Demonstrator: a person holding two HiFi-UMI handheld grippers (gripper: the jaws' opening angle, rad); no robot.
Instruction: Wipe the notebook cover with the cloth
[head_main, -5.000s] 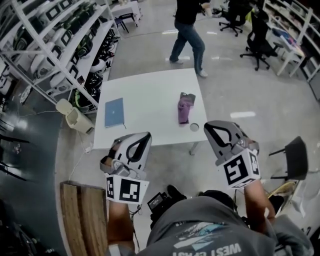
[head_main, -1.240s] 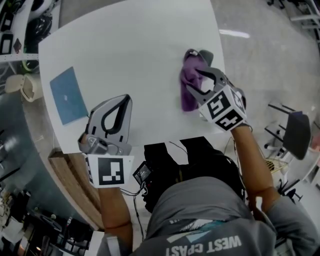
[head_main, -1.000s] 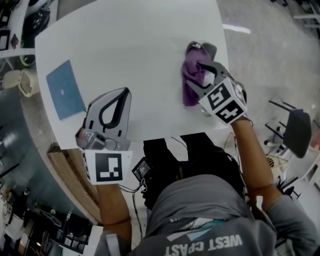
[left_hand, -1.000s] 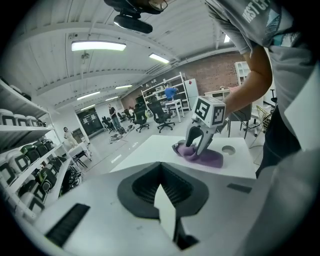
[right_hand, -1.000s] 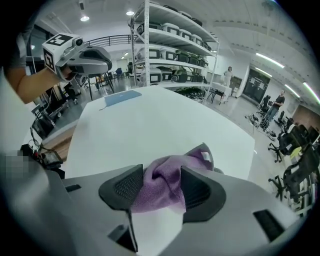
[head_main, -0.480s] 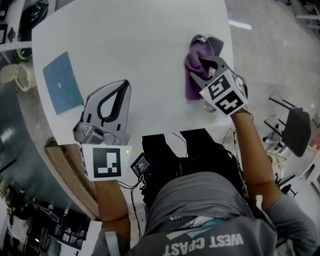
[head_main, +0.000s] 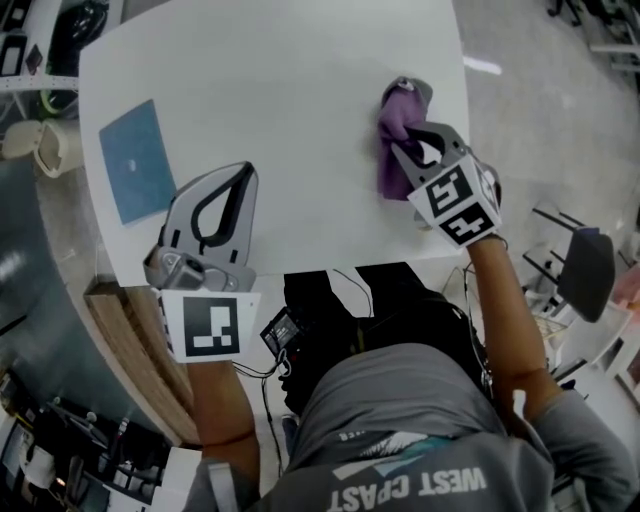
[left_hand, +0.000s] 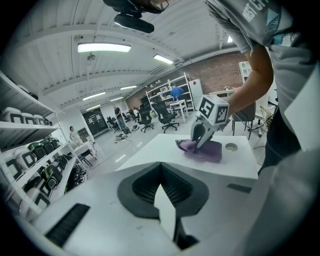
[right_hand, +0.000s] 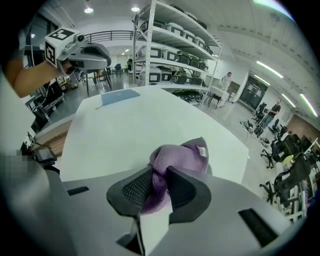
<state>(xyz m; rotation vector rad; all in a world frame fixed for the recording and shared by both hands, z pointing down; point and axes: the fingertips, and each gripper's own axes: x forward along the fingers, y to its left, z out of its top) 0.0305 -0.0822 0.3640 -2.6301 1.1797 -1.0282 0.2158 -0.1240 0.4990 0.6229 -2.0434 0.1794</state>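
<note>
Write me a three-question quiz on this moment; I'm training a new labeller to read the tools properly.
1. True or false: the purple cloth lies on the blue notebook.
2. What sits between the right tool's jaws? A) the notebook B) the cloth C) nothing
3. In the head view, which tool is nearer the notebook?

Key
1. False: they lie apart, at opposite sides of the white table.
2. B: the jaws have just been closing and now pinch a fold of the cloth.
3. The left tool, its jaws together and empty.
</note>
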